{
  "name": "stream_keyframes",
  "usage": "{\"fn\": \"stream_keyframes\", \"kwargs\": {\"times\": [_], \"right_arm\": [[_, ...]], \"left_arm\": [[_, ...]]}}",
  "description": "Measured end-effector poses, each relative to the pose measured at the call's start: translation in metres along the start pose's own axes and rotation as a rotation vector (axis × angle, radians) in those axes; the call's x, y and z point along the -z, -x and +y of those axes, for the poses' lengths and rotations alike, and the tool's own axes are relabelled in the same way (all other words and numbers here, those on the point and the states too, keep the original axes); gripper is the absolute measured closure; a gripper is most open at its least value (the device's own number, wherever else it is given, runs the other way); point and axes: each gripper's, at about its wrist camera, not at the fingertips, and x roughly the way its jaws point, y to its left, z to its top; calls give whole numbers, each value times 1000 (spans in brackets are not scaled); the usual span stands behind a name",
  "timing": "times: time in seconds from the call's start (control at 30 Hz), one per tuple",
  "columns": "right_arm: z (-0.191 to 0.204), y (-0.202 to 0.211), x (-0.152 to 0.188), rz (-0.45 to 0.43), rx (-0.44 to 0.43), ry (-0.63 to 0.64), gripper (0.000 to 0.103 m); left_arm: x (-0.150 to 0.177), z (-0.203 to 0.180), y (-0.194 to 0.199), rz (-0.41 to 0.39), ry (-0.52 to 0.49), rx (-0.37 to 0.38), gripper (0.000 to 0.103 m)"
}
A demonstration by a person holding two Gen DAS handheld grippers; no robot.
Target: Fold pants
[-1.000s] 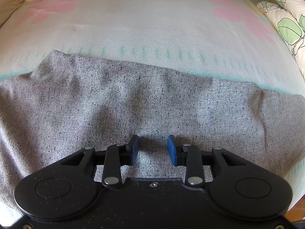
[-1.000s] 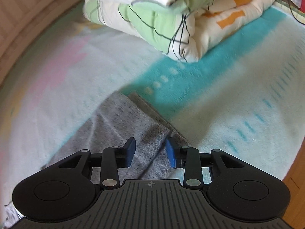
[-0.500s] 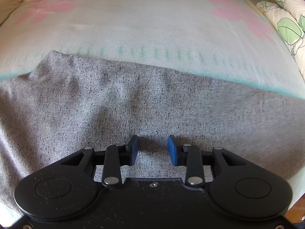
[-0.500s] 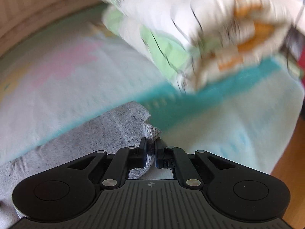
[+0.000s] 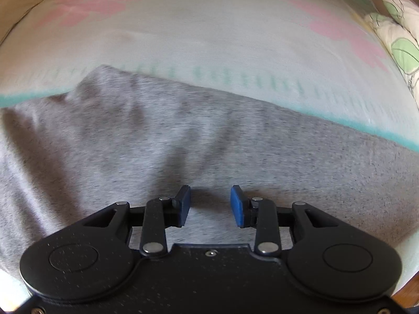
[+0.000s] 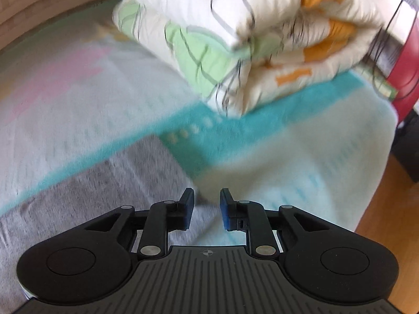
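Your left gripper [image 5: 210, 205] hangs over the grey speckled knit pants [image 5: 183, 144], which lie spread flat across the pale fleece blanket with pink and yellow flowers and a teal stripe [image 5: 209, 39]. Its blue-padded fingers [image 5: 184, 205] stand moderately apart with only flat cloth beneath the gap, gripping nothing. The far edge of the pants runs along the blanket's teal stripe, with a raised corner at the upper left.

Your right gripper [image 6: 207, 208] sits above the end of the pants [image 6: 110, 183], where the grey cloth stops near the teal band on the blanket [image 6: 327, 170]. Its jaws have just been opening and now stand narrowly apart; nothing is pinched between them, the cloth edge lying below the left finger. Beyond it rests a folded white quilt with green and orange patches and dark line drawings [image 6: 248, 39], also visible at the right rim of the left view [image 5: 400, 39]. No brand, label or writing can be read anywhere; the frames are blurred.
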Motion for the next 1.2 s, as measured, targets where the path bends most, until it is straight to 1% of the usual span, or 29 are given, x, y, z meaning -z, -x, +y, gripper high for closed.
{"fn": "stream_keyframes", "kwargs": {"times": [0.03, 0.1, 0.23, 0.33, 0.4, 0.53, 0.57, 0.6, 0.7, 0.8, 0.83, 0.97, 1.07, 1.13, 1.17, 1.2], "right_arm": [[3, 6, -3, -31, -10, 4, 82], [13, 13, -8, -67, -40, 20, 82], [41, 22, -9, -67, -143, 69, 82], [65, 29, -8, -71, -205, 118, 82], [79, 33, -8, -65, -251, 136, 82], [108, 39, -7, -30, -348, 162, 82], [117, 44, -5, -26, -366, 177, 82], [125, 46, -2, -25, -382, 195, 82], [152, 53, 4, -23, -425, 258, 82], [176, 61, 11, -18, -475, 314, 82], [183, 63, 14, -16, -492, 332, 82], [215, 71, 23, 5, -579, 397, 82], [238, 77, 30, 27, -648, 438, 82], [254, 83, 35, 30, -675, 476, 82], [261, 85, 38, 30, -689, 497, 82], [269, 88, 42, 31, -707, 520, 82]], "left_arm": [[1, 6, 2, -3, 3, -8, 59], [6, 19, 5, -5, 16, -35, 59], [18, 50, 13, -9, 44, -70, 56], [29, 71, 21, -17, 54, -132, 56], [35, 88, 24, -15, 75, -173, 55], [40, 118, 36, -11, 122, -194, 56], [42, 123, 39, -7, 124, -192, 55], [38, 129, 43, 0, 123, -210, 56], [41, 142, 48, 21, 105, -250, 56], [41, 156, 53, 40, 126, -261, 53], [41, 162, 55, 46, 143, -252, 53], [39, 183, 62, 67, 184, -280, 53], [38, 192, 67, 93, 191, -321, 53], [41, 202, 73, 118, 181, -332, 52], [41, 208, 72, 129, 172, -340, 51], [45, 214, 73, 136, 167, -348, 48]]}}
